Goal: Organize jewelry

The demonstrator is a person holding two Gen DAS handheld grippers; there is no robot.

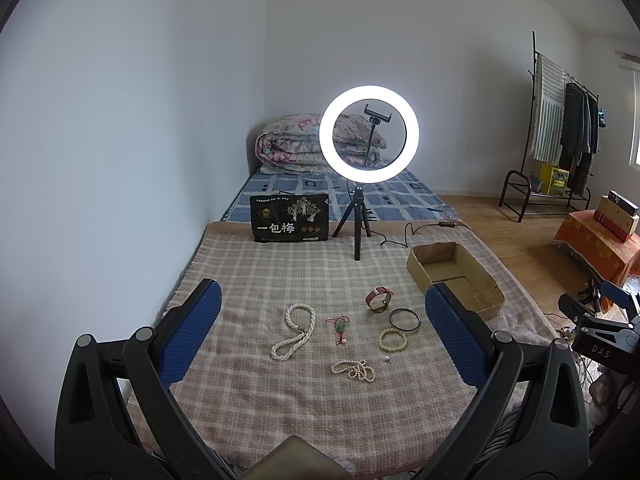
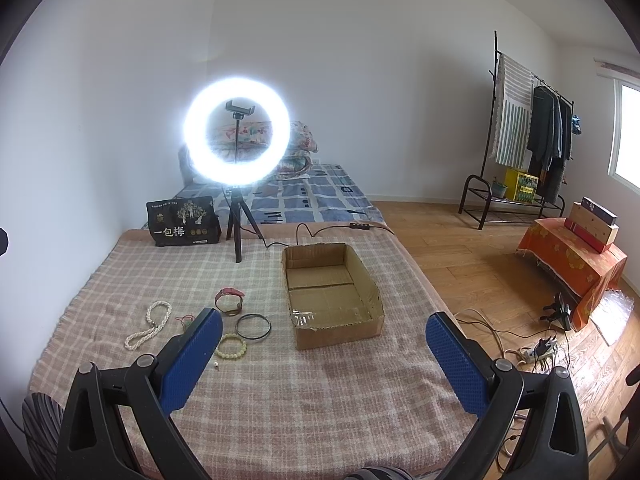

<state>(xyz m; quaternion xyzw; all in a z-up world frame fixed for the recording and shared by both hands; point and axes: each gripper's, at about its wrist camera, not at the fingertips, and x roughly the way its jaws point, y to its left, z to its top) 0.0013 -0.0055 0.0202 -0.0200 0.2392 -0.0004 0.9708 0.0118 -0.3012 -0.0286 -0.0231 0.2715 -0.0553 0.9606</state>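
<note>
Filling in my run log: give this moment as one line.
left gripper: open, empty | right gripper: open, empty | cardboard box: empty | jewelry on blanket: untouched | stage: pre-grasp

Lit ring light (image 1: 369, 132) on a small tripod (image 1: 357, 220) at the far end of the plaid blanket (image 1: 248, 280), beside a black snack bag (image 1: 290, 218). Behind, a folded floral quilt (image 1: 288, 144). Rightward, a clothes rack (image 2: 532, 128) on wooden floor (image 2: 460, 248).

Black bag (image 1: 291, 218) reads "一包梅"; black device (image 1: 600, 344) reads "DAS".
</note>
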